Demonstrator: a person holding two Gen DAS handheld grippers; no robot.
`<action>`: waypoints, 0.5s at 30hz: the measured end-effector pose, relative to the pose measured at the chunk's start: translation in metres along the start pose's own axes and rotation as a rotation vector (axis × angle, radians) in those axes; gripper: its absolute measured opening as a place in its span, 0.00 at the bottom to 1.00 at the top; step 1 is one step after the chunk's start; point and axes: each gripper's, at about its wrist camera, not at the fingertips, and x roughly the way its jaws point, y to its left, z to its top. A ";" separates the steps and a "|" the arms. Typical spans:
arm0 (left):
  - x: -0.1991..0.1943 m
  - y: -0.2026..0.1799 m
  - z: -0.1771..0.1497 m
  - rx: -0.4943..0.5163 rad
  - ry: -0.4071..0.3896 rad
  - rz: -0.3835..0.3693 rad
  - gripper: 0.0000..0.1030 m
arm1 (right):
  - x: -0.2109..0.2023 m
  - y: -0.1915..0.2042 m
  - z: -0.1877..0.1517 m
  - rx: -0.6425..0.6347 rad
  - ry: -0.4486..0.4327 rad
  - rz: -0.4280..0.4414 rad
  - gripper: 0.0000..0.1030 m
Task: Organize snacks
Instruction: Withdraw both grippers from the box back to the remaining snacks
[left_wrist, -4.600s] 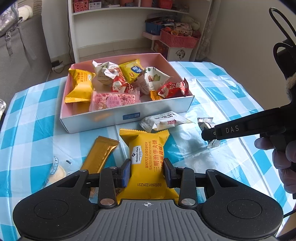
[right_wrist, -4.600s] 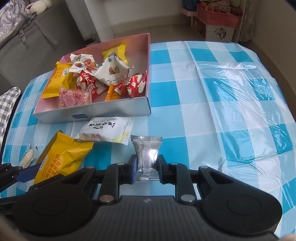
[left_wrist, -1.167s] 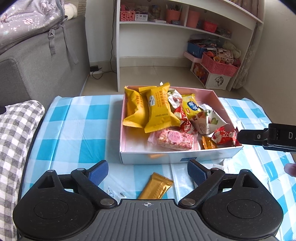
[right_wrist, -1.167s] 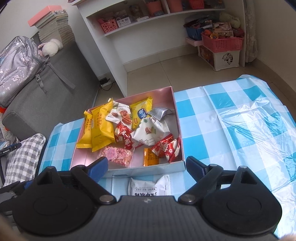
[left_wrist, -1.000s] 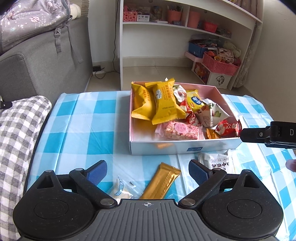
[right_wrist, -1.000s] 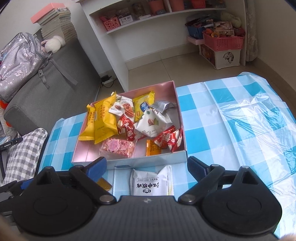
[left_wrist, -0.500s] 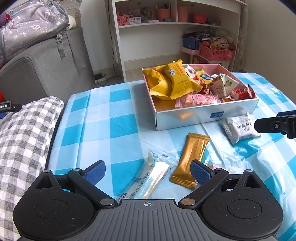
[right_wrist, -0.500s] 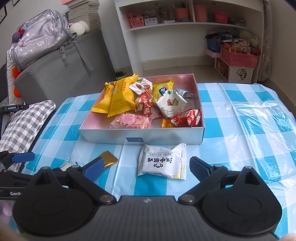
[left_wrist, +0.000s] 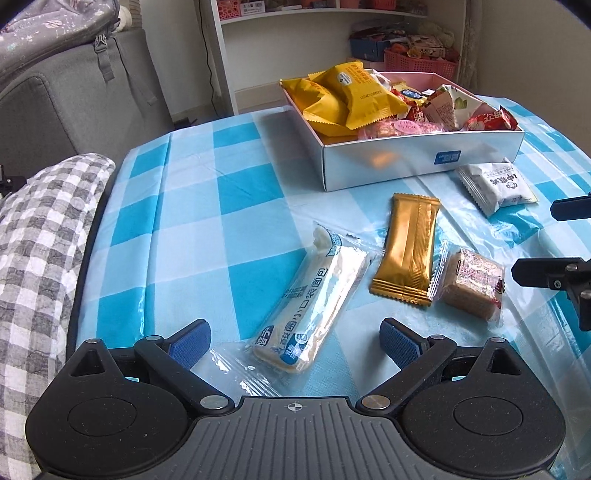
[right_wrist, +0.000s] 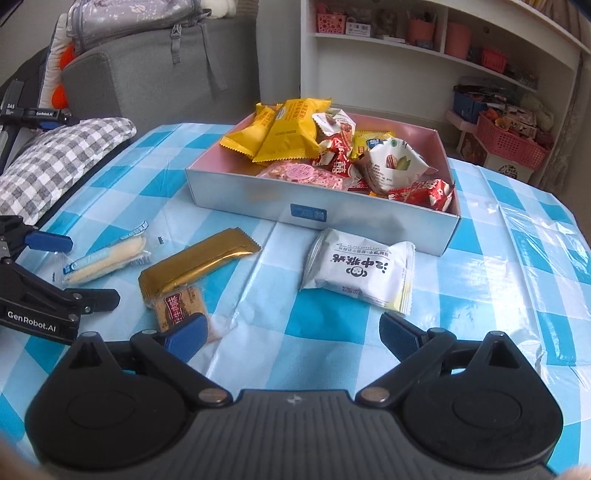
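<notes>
- Here, low in the left wrist view, the left gripper (left_wrist: 295, 341) has its jaws spread wide and grips nothing; the near end of a long pale bread pack (left_wrist: 314, 299) lies between its blue pads (left_wrist: 190, 341), and I cannot tell whether either pad touches the wrapper.
- The right gripper (right_wrist: 291, 332) is also spread wide and holds nothing; in the right wrist view its left pad (right_wrist: 184, 334) sits in front of a small clear-wrapped biscuit (right_wrist: 181, 304), contact unclear.
- Four snacks lie loose on the blue-checked tablecloth (left_wrist: 192, 192): the bread pack at lower centre of the left view, one gold bar (left_wrist: 408, 247) just right of it, the biscuit (left_wrist: 472, 282) beside the bar's lower right, and one white packet (left_wrist: 496, 184) at the right, near the box front.
- In the right wrist view the white packet (right_wrist: 360, 271) sits centre frame, just ahead of the open jaws, with the gold bar (right_wrist: 197, 264) to its left.
- One box (left_wrist: 424, 155), white outside and pink inside, stands at upper right of the left view.
- It holds two yellow packs (left_wrist: 354, 96) at its left end, one pink pack (right_wrist: 306, 173) near the front wall, and a heap of red and white wrappers too jumbled to count.
</notes>
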 end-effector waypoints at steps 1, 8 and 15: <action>0.000 0.001 0.000 -0.007 0.000 -0.003 0.96 | 0.001 0.004 -0.002 -0.011 0.002 0.009 0.96; 0.003 0.005 0.000 -0.031 -0.001 -0.011 0.96 | 0.005 0.028 -0.012 -0.107 0.012 0.079 0.96; 0.002 0.005 0.002 -0.040 -0.003 -0.030 0.88 | 0.016 0.034 -0.013 -0.108 0.025 0.076 1.00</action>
